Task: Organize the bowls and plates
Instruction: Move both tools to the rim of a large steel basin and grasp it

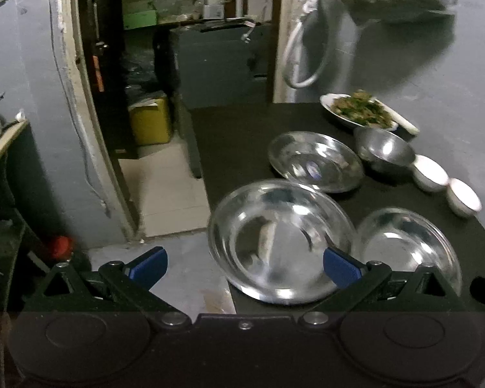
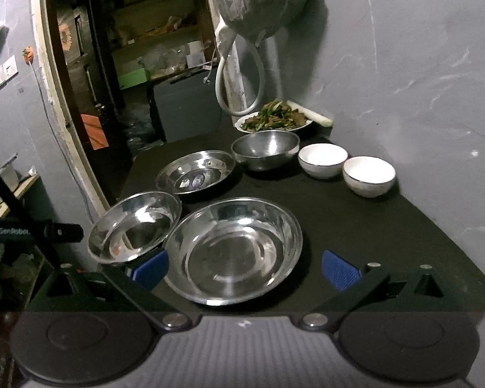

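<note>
where the black table (image 2: pixel 355 226) meets the wall, two white bowls (image 2: pixel 346 169) sit beside a food plate (image 2: pixel 274 118).

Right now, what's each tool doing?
Left tool: open, holding nothing, over a steel plate.
Right tool: open, holding nothing.

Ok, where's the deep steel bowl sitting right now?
In the right wrist view the deep steel bowl sits toward the back of the black table, just in front of the plate of food, between a flat steel plate and a white bowl.
</note>
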A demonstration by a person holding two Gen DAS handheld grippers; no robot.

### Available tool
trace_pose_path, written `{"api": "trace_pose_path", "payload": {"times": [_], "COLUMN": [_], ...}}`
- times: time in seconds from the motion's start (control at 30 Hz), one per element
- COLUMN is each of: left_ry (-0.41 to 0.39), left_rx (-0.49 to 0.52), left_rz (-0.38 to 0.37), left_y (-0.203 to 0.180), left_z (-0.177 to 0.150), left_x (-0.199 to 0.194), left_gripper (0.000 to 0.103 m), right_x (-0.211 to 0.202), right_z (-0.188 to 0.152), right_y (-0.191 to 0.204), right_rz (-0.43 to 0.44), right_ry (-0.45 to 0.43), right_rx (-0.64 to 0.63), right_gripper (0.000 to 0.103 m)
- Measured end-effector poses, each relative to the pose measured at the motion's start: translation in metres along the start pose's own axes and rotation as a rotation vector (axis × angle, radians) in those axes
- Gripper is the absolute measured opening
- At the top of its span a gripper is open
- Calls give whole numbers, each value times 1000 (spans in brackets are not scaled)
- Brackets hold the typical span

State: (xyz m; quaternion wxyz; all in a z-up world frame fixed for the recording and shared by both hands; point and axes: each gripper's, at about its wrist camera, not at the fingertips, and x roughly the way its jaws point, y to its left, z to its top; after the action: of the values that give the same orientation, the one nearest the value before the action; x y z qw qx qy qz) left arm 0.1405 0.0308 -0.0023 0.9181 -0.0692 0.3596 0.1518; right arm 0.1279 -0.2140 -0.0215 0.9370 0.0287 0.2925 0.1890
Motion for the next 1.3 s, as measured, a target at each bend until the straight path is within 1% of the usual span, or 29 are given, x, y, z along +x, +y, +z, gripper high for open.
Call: {"api": "trace_pose_path", "payload": {"times": [0.13,0.2,0.3,0.37,0.47,0.57,0.67,0.7,0.77,0.9,0.97,1.0,1.03,1.1,1.23,1.3], "left_ry": [35,56,79,95,94,107,120,125,129,161,166,169,175,187,208,221], "left_rx": [-25,-39,-33,-31,-33,-29,-46,-51,-57,-82,-112,-123,-133,-151,-182,-190], "left_rz": [26,26,11,-17,-78,-144,-211,-233,-267,-324,-351,-362,-371,-390,-410,-411], "left_y": [9,16,26,35,50,60,69,71,74,81,85,86,88,89,90,92], "left_z": [17,22,24,22,19,17,14,13,12,10,9,10,9,8,7,6], "left_x": [22,34,50,60,71,80,84,86,86,95,98,100,101,104,105,105], "left_gripper": [102,102,102,102,101,97,92,88,84,72,62,53,48,42,37,37], "right_x": [23,34,50,63,85,105,124,129,141,161,169,173,176,184,196,200], "right_z": [13,19,29,34,44,53,59,60,62,63,63,63,62,62,62,62], "right_y": [-8,-6,0,8,25,46,65,71,81,96,102,105,108,111,117,118], "right_rz": [38,51,72,84,103,108,108,103,92,80,68,63,59,56,72,77], "right_ry": [24,32,36,40,47,60,80,84,103,151,170,185,198,222,258,274], "right_rx": [13,-5,-23,-39,-68,-102,-111,-119,-134,-147,-156,-164,-172,-186,-202,-212], "right_gripper": [103,103,103,103,103,103,102,101,98,90,87,84,81,77,66,63]}}
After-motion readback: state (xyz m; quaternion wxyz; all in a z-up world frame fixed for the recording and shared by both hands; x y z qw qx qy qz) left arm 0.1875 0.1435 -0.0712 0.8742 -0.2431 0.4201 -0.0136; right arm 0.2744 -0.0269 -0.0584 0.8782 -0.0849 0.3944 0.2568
